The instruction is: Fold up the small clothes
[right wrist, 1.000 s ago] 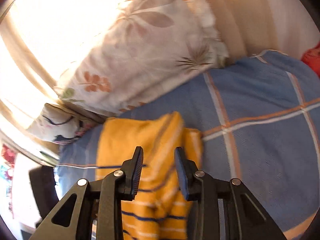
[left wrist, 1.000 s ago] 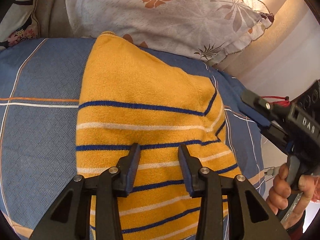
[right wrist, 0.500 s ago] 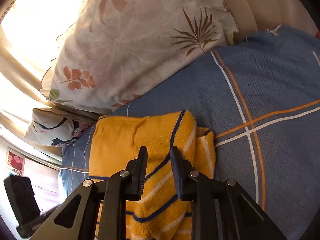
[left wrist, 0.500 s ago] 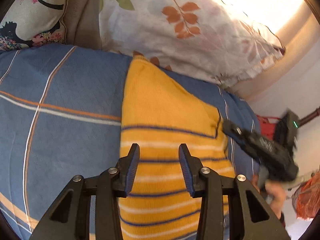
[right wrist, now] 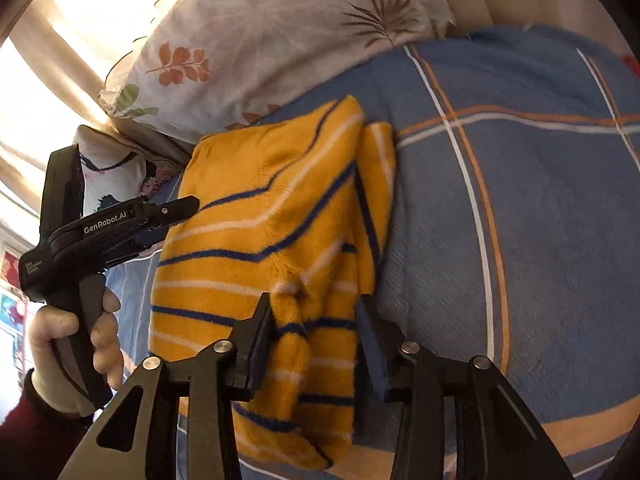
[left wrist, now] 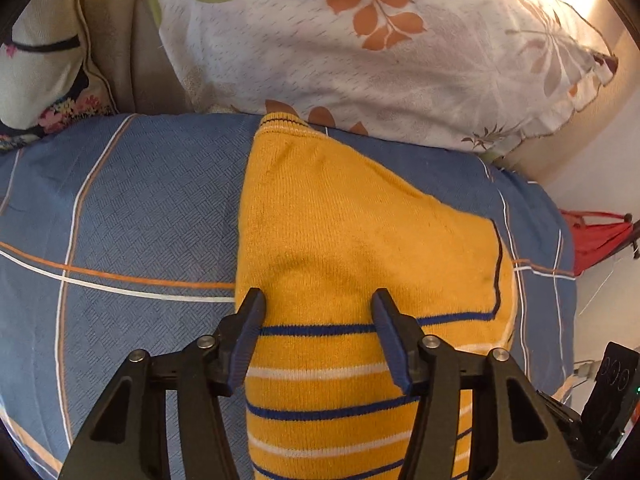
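Note:
A small yellow knit sweater (left wrist: 360, 248) with blue and white stripes lies folded on a blue plaid bedspread (left wrist: 132, 216). My left gripper (left wrist: 318, 320) is open and empty, just above the sweater's middle. In the right wrist view the sweater (right wrist: 260, 216) shows its folded right edge bunched up. My right gripper (right wrist: 316, 320) is open, its jaws straddling that bunched edge without closing on it. The left gripper (right wrist: 176, 210) also shows there, at the sweater's left side.
A white pillow (left wrist: 380, 52) with orange leaf print leans at the head of the bed, touching the sweater's far end. A second floral cushion (left wrist: 36, 60) sits at the left. A red object (left wrist: 592, 236) lies beyond the bed's right edge.
My left gripper has moved forward over the sweater and its jaws have opened wider. My right gripper narrowed its jaws half a second ago and has opened wide again over the sweater's right edge.

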The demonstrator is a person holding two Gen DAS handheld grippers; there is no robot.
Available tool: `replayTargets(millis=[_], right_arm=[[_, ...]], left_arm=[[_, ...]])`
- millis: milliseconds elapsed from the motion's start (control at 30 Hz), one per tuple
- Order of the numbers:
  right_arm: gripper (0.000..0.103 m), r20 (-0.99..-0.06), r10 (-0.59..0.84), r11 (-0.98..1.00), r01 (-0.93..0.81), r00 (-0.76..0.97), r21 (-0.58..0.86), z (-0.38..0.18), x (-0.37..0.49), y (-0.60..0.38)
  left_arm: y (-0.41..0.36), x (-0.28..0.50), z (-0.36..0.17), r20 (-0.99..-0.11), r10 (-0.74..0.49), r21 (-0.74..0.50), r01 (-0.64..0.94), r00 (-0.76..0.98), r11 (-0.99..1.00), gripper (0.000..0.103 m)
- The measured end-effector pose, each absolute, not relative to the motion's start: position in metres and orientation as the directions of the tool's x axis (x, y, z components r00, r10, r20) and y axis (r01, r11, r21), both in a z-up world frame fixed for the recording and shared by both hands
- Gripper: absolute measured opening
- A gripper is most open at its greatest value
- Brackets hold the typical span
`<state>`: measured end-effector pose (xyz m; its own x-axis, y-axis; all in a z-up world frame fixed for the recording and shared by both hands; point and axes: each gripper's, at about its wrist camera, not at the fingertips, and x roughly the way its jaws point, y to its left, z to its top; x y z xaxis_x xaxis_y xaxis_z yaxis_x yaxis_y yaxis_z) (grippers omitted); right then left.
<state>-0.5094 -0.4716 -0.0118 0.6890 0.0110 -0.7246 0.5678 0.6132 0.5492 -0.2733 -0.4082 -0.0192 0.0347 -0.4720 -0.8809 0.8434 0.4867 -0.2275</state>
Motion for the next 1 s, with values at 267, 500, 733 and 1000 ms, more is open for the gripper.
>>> replayTargets(millis=[267, 500, 733, 1000], right_arm=[[0.057, -0.726, -0.041, 0.640, 0.576, 0.687, 0.508, -0.001, -0.526, -0.467], [0.061, -0.690, -0.148, 0.648, 0.597, 0.708, 0.473, 0.013, -0.531, -0.467], [0.067, -0.689, -0.125, 0.624, 0.596, 0.714, 0.505, 0.004, -0.527, -0.474], [0.072, -0.697, -0.131, 0.613, 0.610, 0.705, 0.503, -0.001, -0.522, -0.476]], left_arm=[[-0.381, -0.284, 0.003, -0.902, -0.417, -0.137, 0.840, 0.114, 0.526, 0.054], [-0.355, -0.293, 0.009, -0.915, -0.366, -0.060, 0.838, 0.172, 0.542, 0.054], [-0.340, -0.280, 0.009, -0.924, -0.333, -0.042, 0.817, 0.187, 0.575, 0.054], [-0.332, -0.272, 0.004, -0.931, -0.315, -0.038, 0.809, 0.185, 0.586, 0.054]])
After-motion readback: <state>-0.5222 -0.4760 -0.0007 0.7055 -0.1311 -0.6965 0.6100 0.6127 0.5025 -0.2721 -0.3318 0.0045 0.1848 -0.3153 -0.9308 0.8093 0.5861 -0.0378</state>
